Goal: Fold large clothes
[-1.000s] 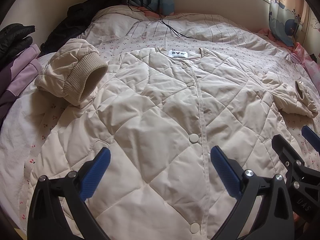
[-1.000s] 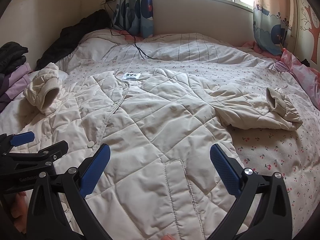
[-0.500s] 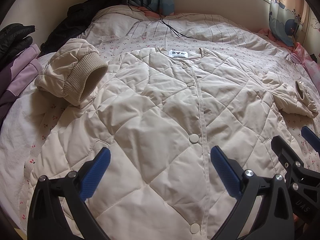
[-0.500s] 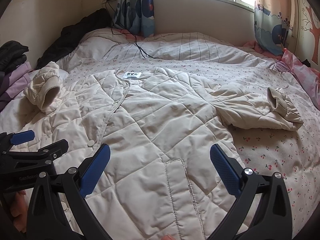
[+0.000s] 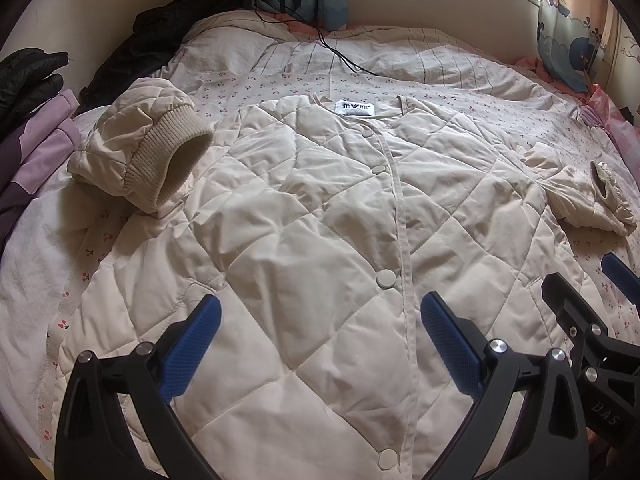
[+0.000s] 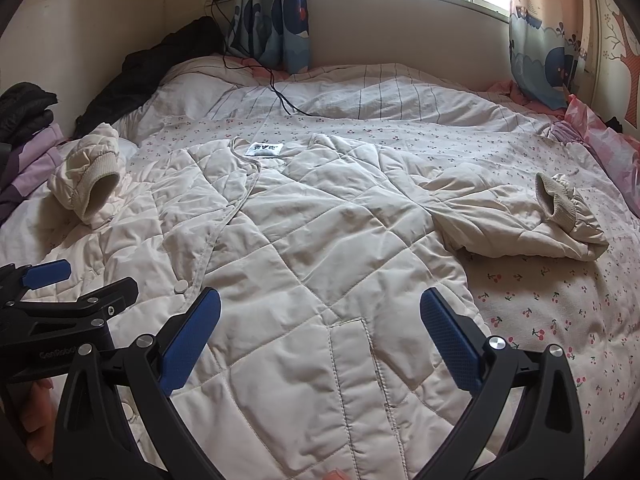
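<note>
1. Left wrist view: cream quilted jacket (image 5: 320,216) lies spread front-up on the bed (image 5: 440,76), buttoned placket running between the left tongs (image 5: 320,340), which hang released above its hem.
2. Right wrist view: right tongs (image 6: 320,340) gape empty over the jacket's right panel; right sleeve (image 6: 532,224) lies beyond.

Jacket (image 5: 312,240) flat on bed (image 5: 460,76), collar toward window.

bed (image 6: 560,312), cherry-print cover | on it: cream quilted jacket (image 5: 320,240) spread flat; black cable (image 6: 280,92); dark clothes (image 5: 168,40) at far-left corner
</note>
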Demonstrator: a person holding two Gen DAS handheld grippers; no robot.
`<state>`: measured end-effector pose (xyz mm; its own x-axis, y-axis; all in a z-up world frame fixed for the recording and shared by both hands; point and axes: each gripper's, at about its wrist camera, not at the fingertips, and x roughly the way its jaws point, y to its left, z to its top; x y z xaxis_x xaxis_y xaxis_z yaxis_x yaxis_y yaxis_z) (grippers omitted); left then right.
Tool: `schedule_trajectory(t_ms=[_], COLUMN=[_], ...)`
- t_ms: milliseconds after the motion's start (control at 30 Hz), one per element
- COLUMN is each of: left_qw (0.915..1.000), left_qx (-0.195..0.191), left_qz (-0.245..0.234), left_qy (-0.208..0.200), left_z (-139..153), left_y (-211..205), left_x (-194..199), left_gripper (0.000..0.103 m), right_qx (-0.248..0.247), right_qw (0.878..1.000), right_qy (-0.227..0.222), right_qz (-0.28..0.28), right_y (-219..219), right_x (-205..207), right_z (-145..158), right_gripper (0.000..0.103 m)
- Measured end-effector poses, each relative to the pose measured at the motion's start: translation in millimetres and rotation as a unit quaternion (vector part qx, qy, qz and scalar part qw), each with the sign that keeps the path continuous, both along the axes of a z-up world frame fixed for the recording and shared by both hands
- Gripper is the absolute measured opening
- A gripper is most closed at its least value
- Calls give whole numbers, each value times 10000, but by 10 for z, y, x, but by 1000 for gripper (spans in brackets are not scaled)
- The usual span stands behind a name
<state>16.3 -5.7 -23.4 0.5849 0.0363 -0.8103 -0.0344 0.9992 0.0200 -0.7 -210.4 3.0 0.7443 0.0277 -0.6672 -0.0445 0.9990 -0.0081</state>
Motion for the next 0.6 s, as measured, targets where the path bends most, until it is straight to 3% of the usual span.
schedule_trajectory(t_ms=[400, 600], left_qw=[10000, 10000], left_qx=[-29, -71], left_qz=[-13, -64], left_qy=[-1, 15], left_z=[27, 29], left_y=[-15, -69], left_x=[26, 80], left_gripper=[96, 96], right_qx=[26, -151], right_qw=[10000, 9992], right_qy=[-1, 53], right_qz=[36, 373], right_y=[-56, -58], right_x=[26, 84], right_z=[-5, -66], right_gripper=[96, 96])
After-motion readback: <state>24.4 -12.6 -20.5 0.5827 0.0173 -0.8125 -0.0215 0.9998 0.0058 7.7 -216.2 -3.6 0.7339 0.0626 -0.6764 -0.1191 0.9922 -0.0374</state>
